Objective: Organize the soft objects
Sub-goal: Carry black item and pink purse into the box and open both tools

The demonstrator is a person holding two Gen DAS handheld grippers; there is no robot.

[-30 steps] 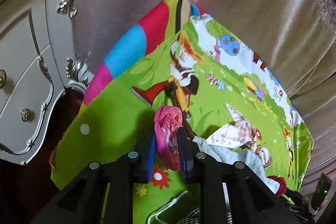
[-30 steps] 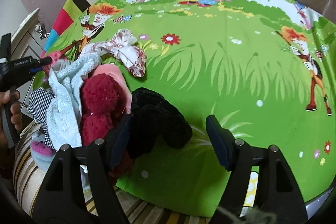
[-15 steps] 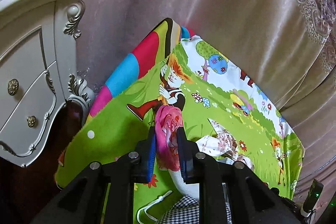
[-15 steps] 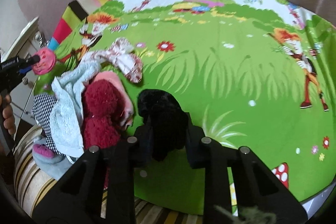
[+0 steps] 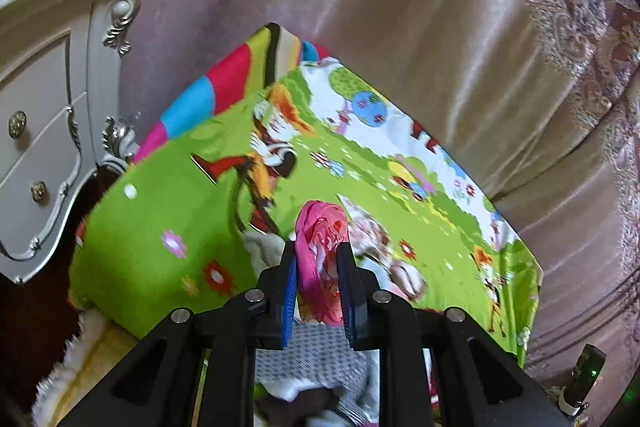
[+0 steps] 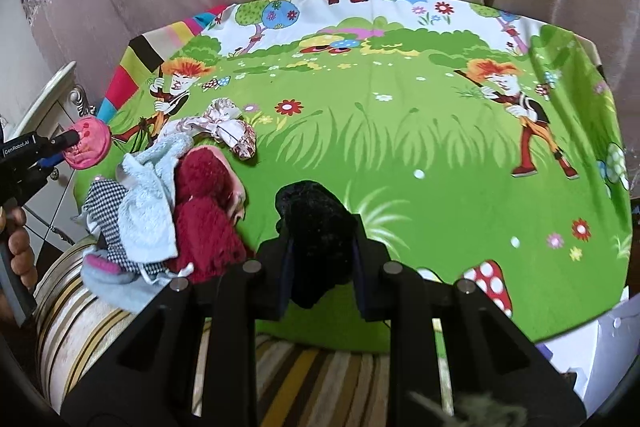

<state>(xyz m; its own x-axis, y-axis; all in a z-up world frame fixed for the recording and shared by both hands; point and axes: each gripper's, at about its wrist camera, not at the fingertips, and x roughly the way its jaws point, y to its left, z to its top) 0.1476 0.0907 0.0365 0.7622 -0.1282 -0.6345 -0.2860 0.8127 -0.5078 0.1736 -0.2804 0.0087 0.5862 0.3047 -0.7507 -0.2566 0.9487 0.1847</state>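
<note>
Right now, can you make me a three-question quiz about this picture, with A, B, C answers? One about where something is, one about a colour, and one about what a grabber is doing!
1. Where does the pile of soft things lie on the green cartoon mat, seen from the right wrist camera?
A. at its left edge
B. in its middle
C. at its far right corner

2. What colour is the fuzzy thing in the right gripper?
A. yellow
B. black
C. white

3. What is the left gripper doing?
A. hanging wide open and empty
B. lying flat on the mat
C. clamped on a pink cloth

Answers:
1 A: the heap sits by the mat's left side.
2 B: the fluff between the pads is black.
3 C: the pink cloth is pinched between both pads.
</note>
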